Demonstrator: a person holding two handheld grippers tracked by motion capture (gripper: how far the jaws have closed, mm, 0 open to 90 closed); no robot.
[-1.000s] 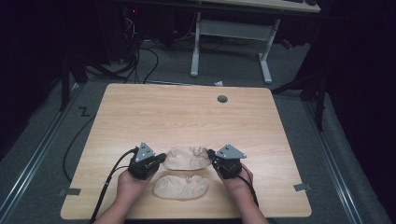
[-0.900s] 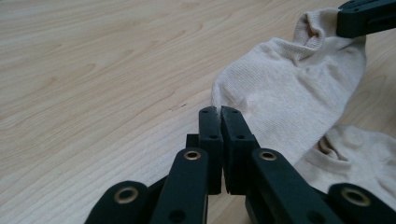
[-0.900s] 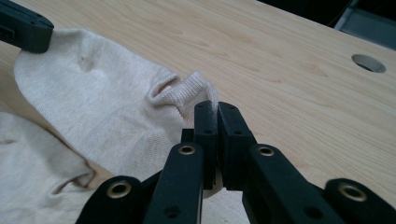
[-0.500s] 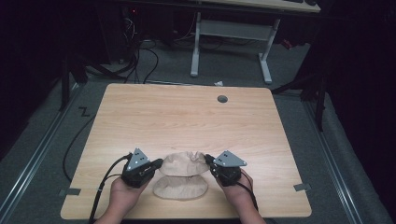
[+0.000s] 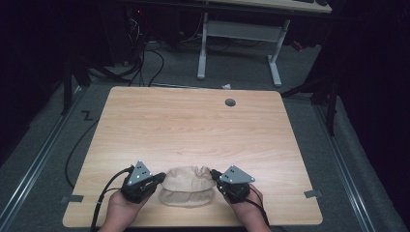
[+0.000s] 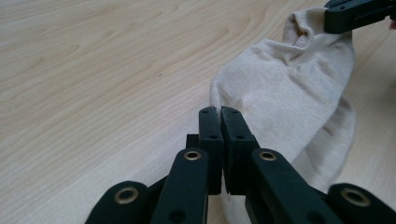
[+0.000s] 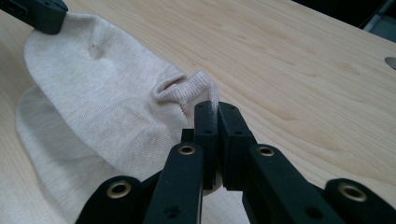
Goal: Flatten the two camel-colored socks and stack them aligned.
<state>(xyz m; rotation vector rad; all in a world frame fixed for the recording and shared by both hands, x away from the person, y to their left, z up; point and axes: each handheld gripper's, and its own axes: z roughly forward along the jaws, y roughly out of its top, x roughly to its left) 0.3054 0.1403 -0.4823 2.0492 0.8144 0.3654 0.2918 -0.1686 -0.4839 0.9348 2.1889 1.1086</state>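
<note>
While both grippers pinch a sock end | left gripper, right gripper clamped on top sock | step: stacking over lower sock | next: lower, align, release

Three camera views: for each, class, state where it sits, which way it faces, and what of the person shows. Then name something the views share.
High view: above the person's side, facing forward and down on the table; forearms, hands, left gripper, right gripper.
Left gripper view: rides that gripper, faces along its jaws across the sock.
Right gripper view: rides that gripper, faces along its jaws at the sock's other end.
Shared: the beige sock, pinched at both ends.
</note>
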